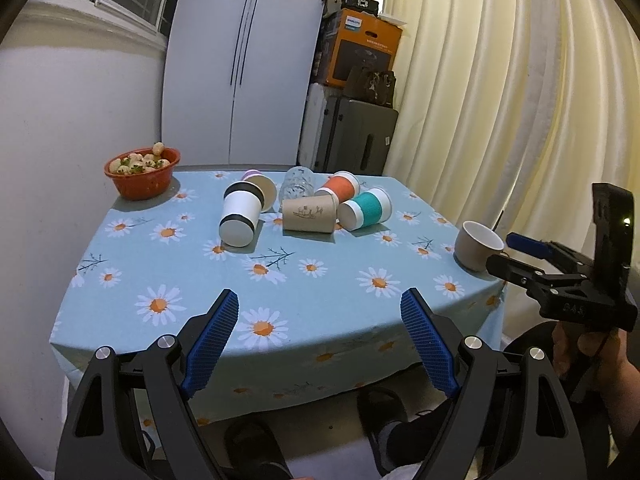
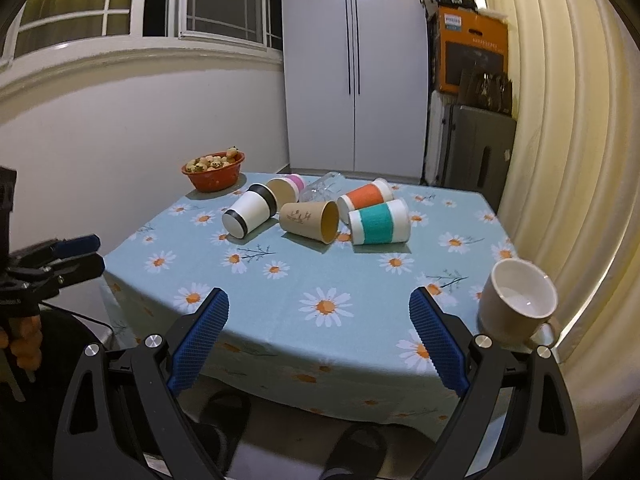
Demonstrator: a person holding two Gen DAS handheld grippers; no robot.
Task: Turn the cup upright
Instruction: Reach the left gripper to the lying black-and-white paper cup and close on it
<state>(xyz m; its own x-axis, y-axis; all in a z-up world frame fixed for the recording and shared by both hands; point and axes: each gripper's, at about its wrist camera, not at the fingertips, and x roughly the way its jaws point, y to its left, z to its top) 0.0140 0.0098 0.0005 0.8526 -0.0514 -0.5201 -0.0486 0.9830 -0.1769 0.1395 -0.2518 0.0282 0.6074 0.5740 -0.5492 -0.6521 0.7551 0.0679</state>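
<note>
Several paper cups lie on their sides mid-table: a white one with black bands (image 1: pixel 239 216) (image 2: pixel 250 215), a brown one (image 1: pixel 309 213) (image 2: pixel 310 221), a teal-sleeved one (image 1: pixel 365 209) (image 2: pixel 380 222), an orange-sleeved one (image 1: pixel 339 187) (image 2: pixel 365 196) and a pink one (image 1: pixel 260 184) (image 2: pixel 286 187). A beige mug (image 1: pixel 477 245) (image 2: pixel 516 305) stands upright at the table's right edge. My left gripper (image 1: pixel 320 340) is open and empty over the near edge. My right gripper (image 2: pixel 320 338) is open and empty, left of the mug; it also shows in the left wrist view (image 1: pixel 508 254).
A clear glass (image 1: pixel 298 182) (image 2: pixel 324 186) lies behind the cups. An orange bowl of fruit (image 1: pixel 142 172) (image 2: pixel 214 170) stands at the far left corner. The daisy tablecloth (image 1: pixel 320 280) hangs over the near edge. Curtains hang on the right, a wall on the left.
</note>
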